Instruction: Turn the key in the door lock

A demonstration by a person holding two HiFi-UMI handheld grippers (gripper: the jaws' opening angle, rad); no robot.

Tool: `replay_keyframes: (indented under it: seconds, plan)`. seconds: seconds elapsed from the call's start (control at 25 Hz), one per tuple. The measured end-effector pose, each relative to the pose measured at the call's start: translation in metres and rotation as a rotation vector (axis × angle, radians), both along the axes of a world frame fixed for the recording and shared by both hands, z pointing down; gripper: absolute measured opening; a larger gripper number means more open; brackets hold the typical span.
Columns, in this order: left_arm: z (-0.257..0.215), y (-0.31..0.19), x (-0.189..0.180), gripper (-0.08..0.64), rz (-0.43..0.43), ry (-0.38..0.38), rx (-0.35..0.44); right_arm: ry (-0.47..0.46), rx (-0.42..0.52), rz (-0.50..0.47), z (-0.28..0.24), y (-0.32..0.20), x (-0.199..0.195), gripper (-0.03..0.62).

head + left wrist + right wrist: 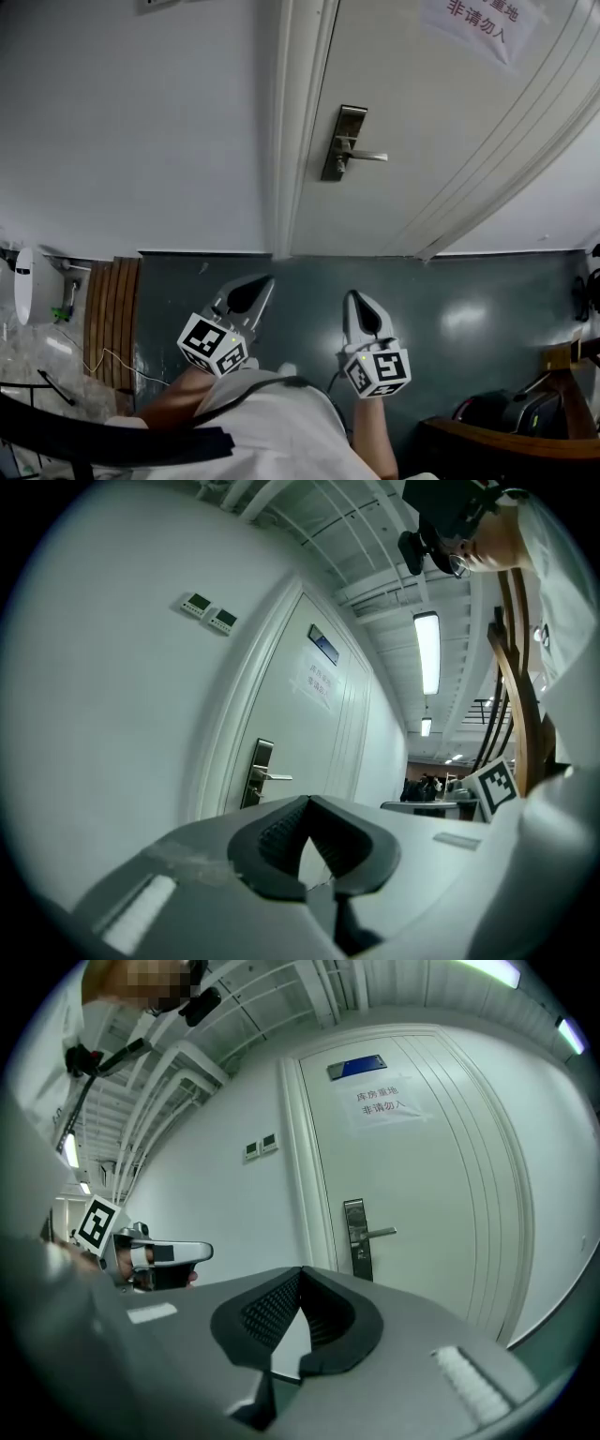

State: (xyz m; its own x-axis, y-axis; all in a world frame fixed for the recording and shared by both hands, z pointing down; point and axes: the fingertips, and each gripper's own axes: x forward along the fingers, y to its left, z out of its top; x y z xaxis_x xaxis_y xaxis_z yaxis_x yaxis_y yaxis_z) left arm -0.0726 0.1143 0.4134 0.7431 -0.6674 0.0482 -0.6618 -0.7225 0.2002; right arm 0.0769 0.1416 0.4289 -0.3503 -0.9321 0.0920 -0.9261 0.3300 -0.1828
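The pale door (441,141) is closed, with a metal lock plate (342,141) and a lever handle (367,156) at its left edge. At this distance I cannot make out a key. Both grippers are held level well back from the door, over the dark floor. My left gripper (246,295) is shut and empty; in its own view the left gripper (307,801) points toward the lock plate (258,772). My right gripper (364,314) is likewise shut and empty. From the right gripper (302,1271), the lock plate (355,1238) stands ahead and slightly right.
A paper notice (478,23) is taped high on the door. Wooden slats (112,319) and a white device (23,286) stand at the left wall. A wooden chair and dark bag (506,412) sit at the right. Two wall panels (208,613) hang left of the door frame.
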Motion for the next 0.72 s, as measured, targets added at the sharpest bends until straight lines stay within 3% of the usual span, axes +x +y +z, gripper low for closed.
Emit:
replay_keyframes:
  seconds: [0.72]
  plan:
    - [0.012, 0.005, 0.038, 0.003, -0.03, -0.021, -0.03, -0.011, -0.051, -0.037, 0.026, -0.001, 0.035, 0.008]
